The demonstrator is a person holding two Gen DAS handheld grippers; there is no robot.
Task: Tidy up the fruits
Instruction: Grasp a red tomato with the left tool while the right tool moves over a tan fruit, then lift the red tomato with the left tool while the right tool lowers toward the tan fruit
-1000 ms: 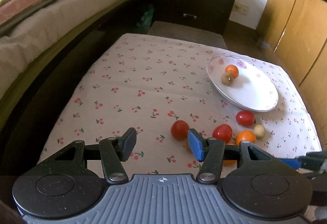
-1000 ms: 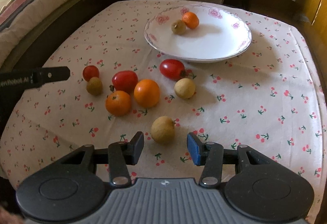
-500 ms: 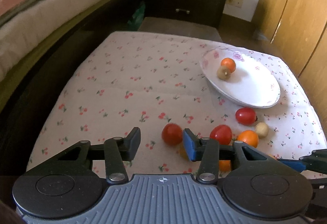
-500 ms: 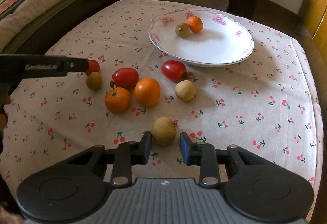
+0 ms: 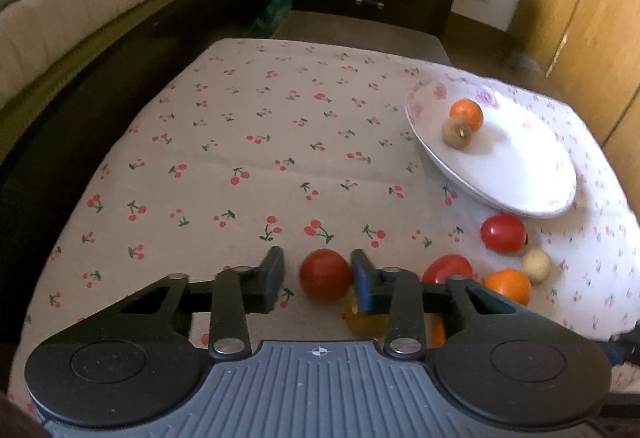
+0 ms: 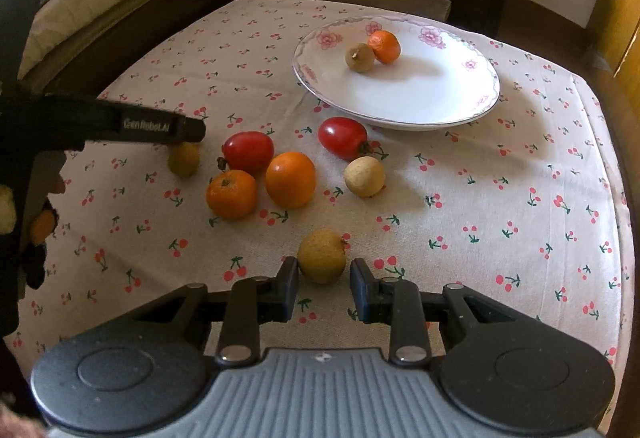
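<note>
So here's where you're at: your left gripper (image 5: pixel 316 274) has a small red tomato (image 5: pixel 326 274) sitting right between its fingers, jaws open with a sliver of daylight on each side, nothing pinched yet. Your right gripper (image 6: pixel 324 278) is the same story with a tan longan (image 6: pixel 322 256): it's dead ahead, just at the fingertips, the left finger looks about touching it, the right one clearly isn't. Jaws open there too.

Both fruits are basically round, so I wouldn't worry about a long axis, just close straight on. They'll probably roll if only one finger hits first, so keep them centred.

The white floral plate (image 6: pixel 436 110) is up ahead and sits closer to your right side; from the left view it's off to the far right. It holds one small orange (image 6: pixel 384 46) and one longan (image 6: pixel 359 57), touching each other near the far rim. Everything else is loose on the cherry-print tablecloth (image 6: pixel 500 198): two oranges, two more tomatoes, two more longans, clustered between the grippers and the plate.
</note>
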